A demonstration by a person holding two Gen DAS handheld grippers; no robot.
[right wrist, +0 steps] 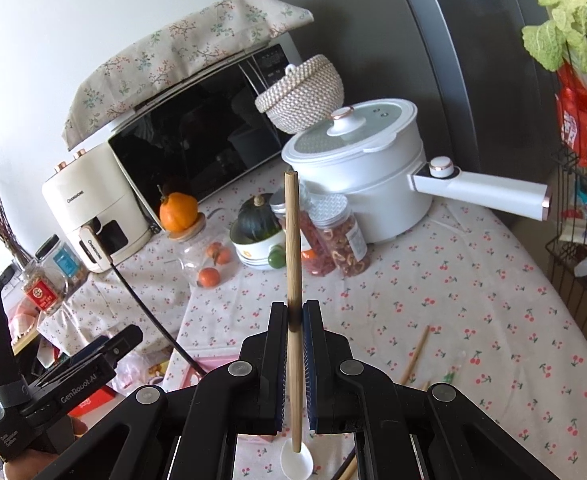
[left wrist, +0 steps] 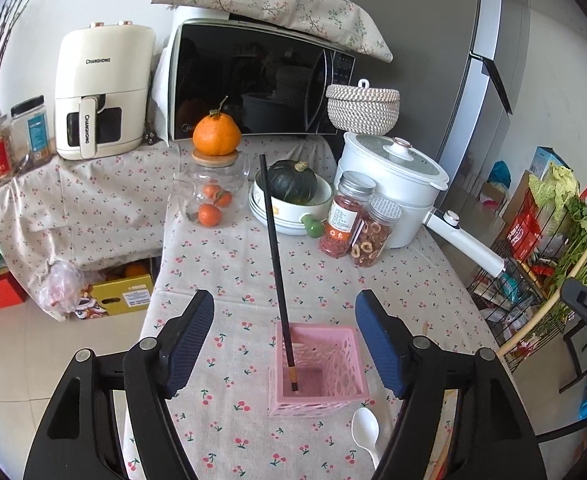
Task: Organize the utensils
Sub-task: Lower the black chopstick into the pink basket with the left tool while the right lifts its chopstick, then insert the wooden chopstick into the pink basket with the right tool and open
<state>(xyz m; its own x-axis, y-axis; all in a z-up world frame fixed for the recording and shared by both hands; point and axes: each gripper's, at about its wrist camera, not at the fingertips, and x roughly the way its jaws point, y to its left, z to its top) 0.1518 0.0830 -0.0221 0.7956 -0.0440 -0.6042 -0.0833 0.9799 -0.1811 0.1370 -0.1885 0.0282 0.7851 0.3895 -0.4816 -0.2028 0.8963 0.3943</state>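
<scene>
A pink lattice utensil holder [left wrist: 318, 372] stands on the cherry-print tablecloth between the fingers of my open left gripper [left wrist: 285, 312]. A black chopstick [left wrist: 275, 256] leans inside it. A white plastic spoon [left wrist: 366, 432] lies just right of the holder. My right gripper [right wrist: 294, 312] is shut on a wooden chopstick [right wrist: 292, 240], held upright above the table. The white spoon [right wrist: 296, 462] shows below it. The black chopstick [right wrist: 149, 312] and a pink corner of the holder [right wrist: 191, 372] show at lower left. More wooden chopsticks [right wrist: 413, 356] lie on the cloth to the right.
At the table's back stand a white electric pot [left wrist: 389, 184], two jars of dried fruit [left wrist: 357, 224], a bowl with a green squash [left wrist: 293, 196], a glass jar with oranges [left wrist: 213, 196], a microwave [left wrist: 253, 80] and an air fryer [left wrist: 101, 92]. A wire rack with vegetables [left wrist: 553, 248] stands right.
</scene>
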